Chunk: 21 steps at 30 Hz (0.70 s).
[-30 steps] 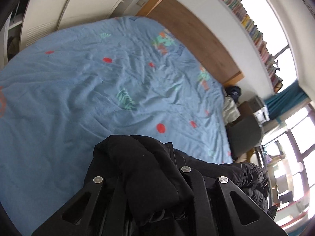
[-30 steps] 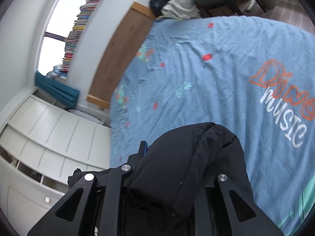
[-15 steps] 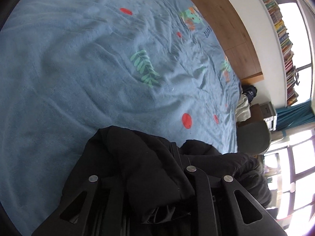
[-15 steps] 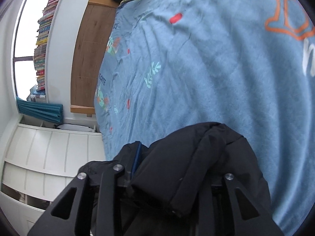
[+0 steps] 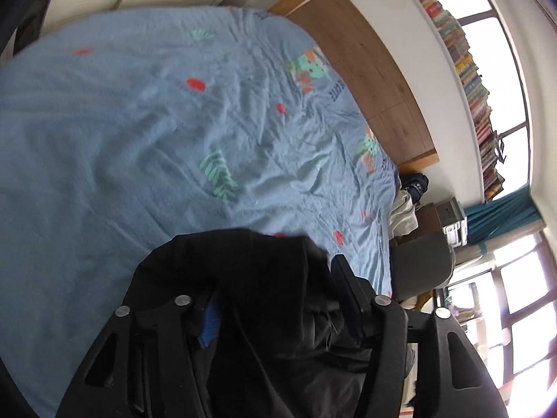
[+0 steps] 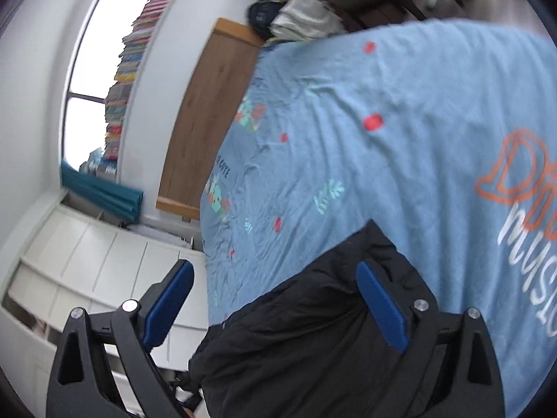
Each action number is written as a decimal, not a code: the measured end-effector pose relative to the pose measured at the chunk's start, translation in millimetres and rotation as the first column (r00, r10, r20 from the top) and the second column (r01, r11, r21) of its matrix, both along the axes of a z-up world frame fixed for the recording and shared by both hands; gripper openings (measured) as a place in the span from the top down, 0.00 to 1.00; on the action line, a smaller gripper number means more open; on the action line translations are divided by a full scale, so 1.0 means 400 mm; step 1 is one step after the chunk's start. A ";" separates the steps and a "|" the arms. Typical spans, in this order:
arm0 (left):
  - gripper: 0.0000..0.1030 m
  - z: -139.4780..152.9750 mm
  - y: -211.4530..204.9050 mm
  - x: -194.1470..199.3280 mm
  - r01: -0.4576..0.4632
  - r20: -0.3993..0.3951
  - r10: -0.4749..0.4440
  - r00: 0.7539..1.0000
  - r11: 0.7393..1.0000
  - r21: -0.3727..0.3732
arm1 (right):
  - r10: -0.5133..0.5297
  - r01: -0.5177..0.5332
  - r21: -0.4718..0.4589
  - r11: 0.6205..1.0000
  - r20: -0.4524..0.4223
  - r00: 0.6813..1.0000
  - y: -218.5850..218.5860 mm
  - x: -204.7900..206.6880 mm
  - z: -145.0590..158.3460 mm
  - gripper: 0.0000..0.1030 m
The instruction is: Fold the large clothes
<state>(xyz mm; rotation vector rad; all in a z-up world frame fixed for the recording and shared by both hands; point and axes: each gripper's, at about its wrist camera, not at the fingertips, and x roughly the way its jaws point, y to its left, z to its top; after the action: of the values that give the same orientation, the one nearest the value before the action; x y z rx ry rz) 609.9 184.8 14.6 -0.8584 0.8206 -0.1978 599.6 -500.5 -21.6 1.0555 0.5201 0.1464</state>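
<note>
We see both jaws opening, the right gripper [image 6: 275, 299] spread wide, the left gripper [image 5: 275, 299] partway, fabric loose between, releasing the bulky black padded jacket [image 6: 313, 331] onto the near blue printed bedspread [image 5: 139, 139]; folding seemingly remains.

Black jacket [image 5: 264, 278] lies on bed [image 5: 122, 132] (blue cover).

Left tool [image 5: 275, 299] jaws opening, right tool [image 6: 275, 306] jaws opening wide
</note>
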 end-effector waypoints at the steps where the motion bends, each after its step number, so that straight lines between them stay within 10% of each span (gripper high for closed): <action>1: 0.41 0.010 -0.002 -0.006 0.002 0.006 -0.002 1.000 1.000 0.018 | 0.025 -0.025 -0.036 0.999 0.006 1.000 0.026 -0.010 0.023 0.03; 11: 0.38 0.114 -0.108 -0.093 0.084 0.054 -0.107 0.993 0.946 0.314 | 0.289 -0.295 -0.403 0.866 -0.079 0.954 0.410 -0.026 0.058 0.02; 21: 0.33 -0.069 -0.536 -0.005 0.375 -0.080 -0.396 0.915 0.758 0.533 | 0.350 -0.426 -0.638 0.641 -0.251 0.902 0.705 0.102 -0.063 0.01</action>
<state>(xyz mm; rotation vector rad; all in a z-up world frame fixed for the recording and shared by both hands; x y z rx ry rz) 608.0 -29.7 -13.1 -0.1385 0.9515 -0.3253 640.4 -218.5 -47.0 0.2024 0.8202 0.2581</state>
